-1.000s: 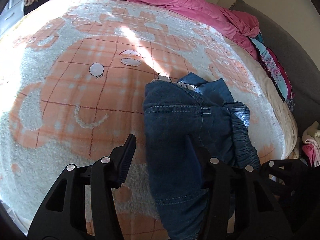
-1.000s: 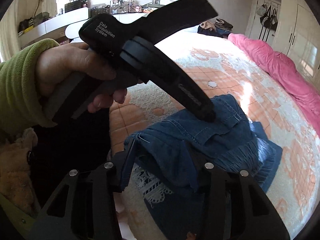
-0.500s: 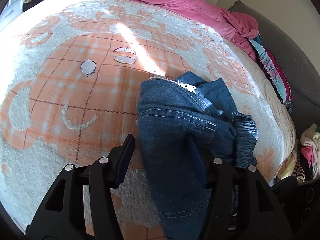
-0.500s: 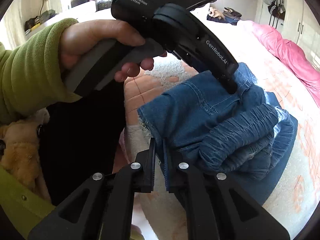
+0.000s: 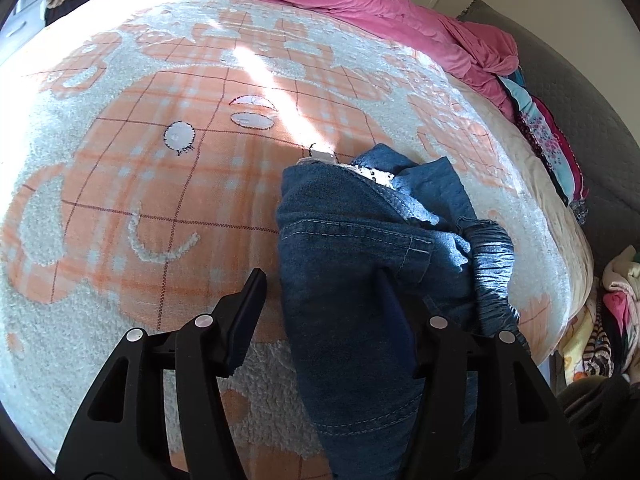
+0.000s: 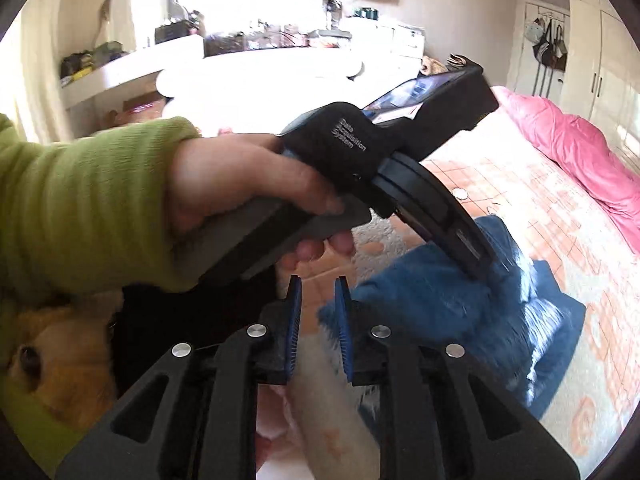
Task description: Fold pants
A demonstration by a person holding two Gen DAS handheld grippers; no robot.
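Blue denim pants (image 5: 352,240) lie in a folded bundle on the orange and white blanket (image 5: 140,180). My left gripper (image 5: 320,296) stands half open over their near part: the right finger rests on the denim and the left finger is beside the cloth, over the blanket. In the right wrist view a hand in a green sleeve (image 6: 80,200) holds that left gripper, whose finger (image 6: 460,236) presses down on the pants (image 6: 420,300). My right gripper (image 6: 318,284) hangs left of the pants' edge, its jaws opening a narrow gap with nothing between them.
A pink duvet (image 5: 360,0) lies along the bed's far side. Folded clothes (image 5: 552,148) are stacked at the right edge against a grey padded headboard (image 5: 580,80). A plush toy (image 6: 52,360) sits by the bed's near edge, with a cluttered white desk (image 6: 240,64) beyond.
My right gripper closed at the pants' near edge, then let go and drew back up and left. The left gripper stayed on the denim and widened slightly.
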